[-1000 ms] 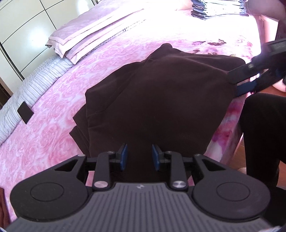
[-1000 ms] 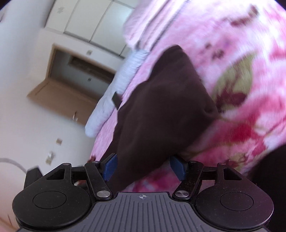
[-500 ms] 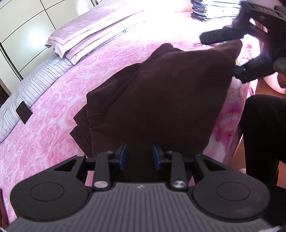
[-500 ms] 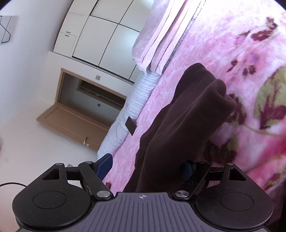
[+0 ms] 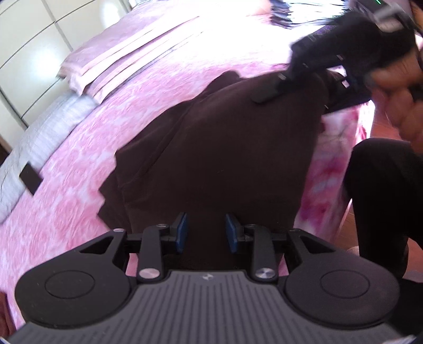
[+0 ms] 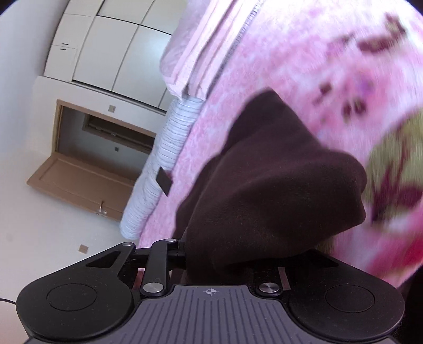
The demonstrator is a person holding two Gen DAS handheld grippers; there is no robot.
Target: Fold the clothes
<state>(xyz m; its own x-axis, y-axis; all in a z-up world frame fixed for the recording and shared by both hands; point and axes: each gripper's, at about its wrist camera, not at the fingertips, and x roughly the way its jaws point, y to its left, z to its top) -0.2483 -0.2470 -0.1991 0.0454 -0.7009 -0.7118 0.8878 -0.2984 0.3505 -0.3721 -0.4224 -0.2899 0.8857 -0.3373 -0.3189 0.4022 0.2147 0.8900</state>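
A dark brown garment (image 5: 224, 158) lies on the pink floral bed (image 5: 79, 185), its near end hanging over the bed edge. My left gripper (image 5: 206, 232) has its blue pads close on the garment's near edge, with cloth between them. My right gripper (image 5: 304, 87) shows at the far right corner of the garment, holding it lifted. In the right wrist view the brown cloth (image 6: 277, 190) drapes over the right gripper's fingers and hides the tips.
Folded pink bedding (image 5: 127, 58) and a striped grey pillow (image 5: 39, 127) lie at the bed's far left. A small dark rectangle (image 5: 30, 178) rests on the bed. A stack of folded clothes (image 5: 285, 13) sits at the far end. The person's dark leg (image 5: 383, 198) stands right.
The right gripper closed on the garment's far right corner and lifted it up and inward over the garment. The left gripper kept its hold at the near edge and shifted slightly.
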